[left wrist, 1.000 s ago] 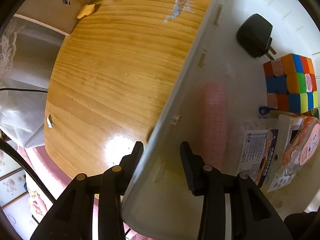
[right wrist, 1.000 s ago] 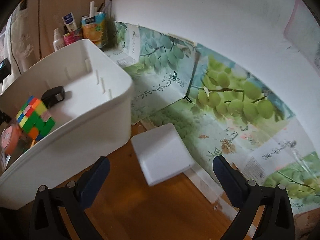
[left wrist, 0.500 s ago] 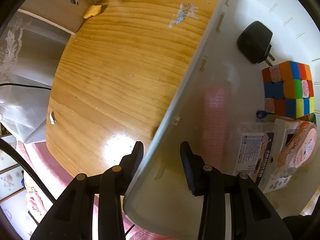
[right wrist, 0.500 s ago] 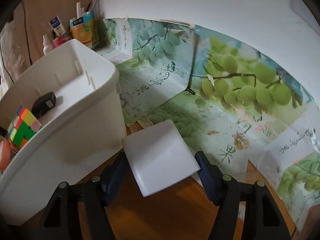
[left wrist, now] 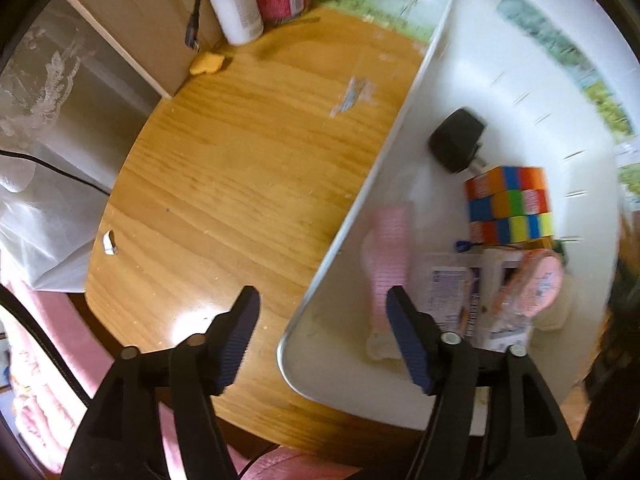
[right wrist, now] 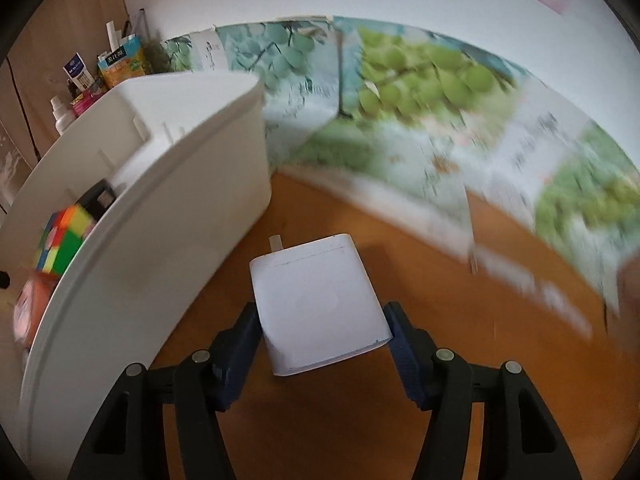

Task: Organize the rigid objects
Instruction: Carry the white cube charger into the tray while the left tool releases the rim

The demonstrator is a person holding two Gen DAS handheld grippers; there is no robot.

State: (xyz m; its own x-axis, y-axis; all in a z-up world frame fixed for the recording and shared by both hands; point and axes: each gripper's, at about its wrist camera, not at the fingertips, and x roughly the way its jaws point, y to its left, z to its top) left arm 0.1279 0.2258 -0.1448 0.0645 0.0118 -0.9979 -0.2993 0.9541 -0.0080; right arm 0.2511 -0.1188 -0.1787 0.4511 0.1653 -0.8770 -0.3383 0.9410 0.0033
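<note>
The white charger [right wrist: 320,304] is sitting between the fingers of the right gripper [right wrist: 322,332], just beside the white bin [right wrist: 160,216], over the wooden table [right wrist: 460,360]. The jaws are closing and both pads are pressing on its sides. Inside the bin a colour cube [left wrist: 510,204], a black adapter [left wrist: 456,144] and some packets [left wrist: 480,300] are lying. The left gripper [left wrist: 320,312] is hovering above the bin's rim [left wrist: 360,200]; its jaws are opening, spread on both sides of the rim without touching it.
</note>
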